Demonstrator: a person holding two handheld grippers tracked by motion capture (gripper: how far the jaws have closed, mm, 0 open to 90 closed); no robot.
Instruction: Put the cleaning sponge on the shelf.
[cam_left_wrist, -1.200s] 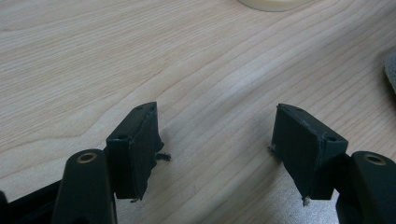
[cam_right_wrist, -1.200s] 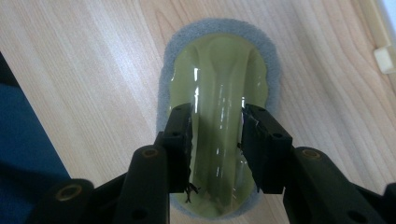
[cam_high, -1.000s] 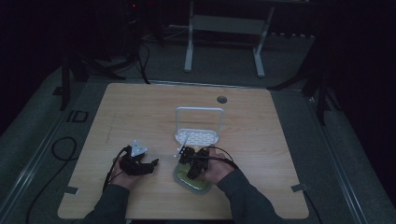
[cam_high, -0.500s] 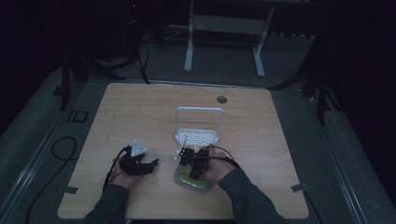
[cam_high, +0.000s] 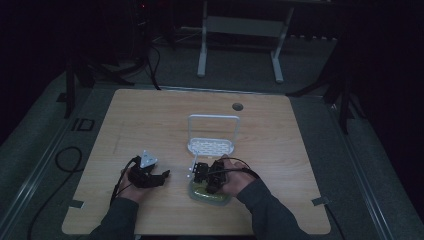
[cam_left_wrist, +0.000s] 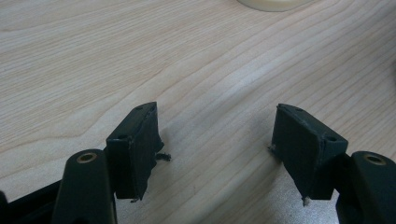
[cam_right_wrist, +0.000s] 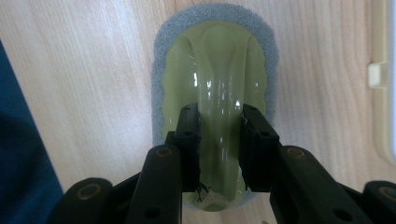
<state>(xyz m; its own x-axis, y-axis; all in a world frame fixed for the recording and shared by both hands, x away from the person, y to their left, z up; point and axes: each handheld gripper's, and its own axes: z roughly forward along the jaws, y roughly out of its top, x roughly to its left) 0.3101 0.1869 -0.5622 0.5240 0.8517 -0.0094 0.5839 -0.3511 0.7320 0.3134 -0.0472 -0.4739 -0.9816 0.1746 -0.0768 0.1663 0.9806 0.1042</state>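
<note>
High view: your right gripper (cam_high: 209, 176) is on the green sponge scrubber (cam_high: 210, 194) near the worktop's (cam_high: 300, 150) front edge; the white rack (cam_high: 212, 137) stands just behind.

Left gripper view: your left gripper (cam_left_wrist: 217, 149) is spread wide, empty over bare wood.

Right gripper view: your jaws straddle the scrubber's (cam_right_wrist: 217, 93) raised ridge, closed against it along its long axis.

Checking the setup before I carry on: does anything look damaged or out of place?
Nothing is spilled or askew. The left gripper has frayed pad edges. The right gripper grips the green sponge brush squarely.
</note>
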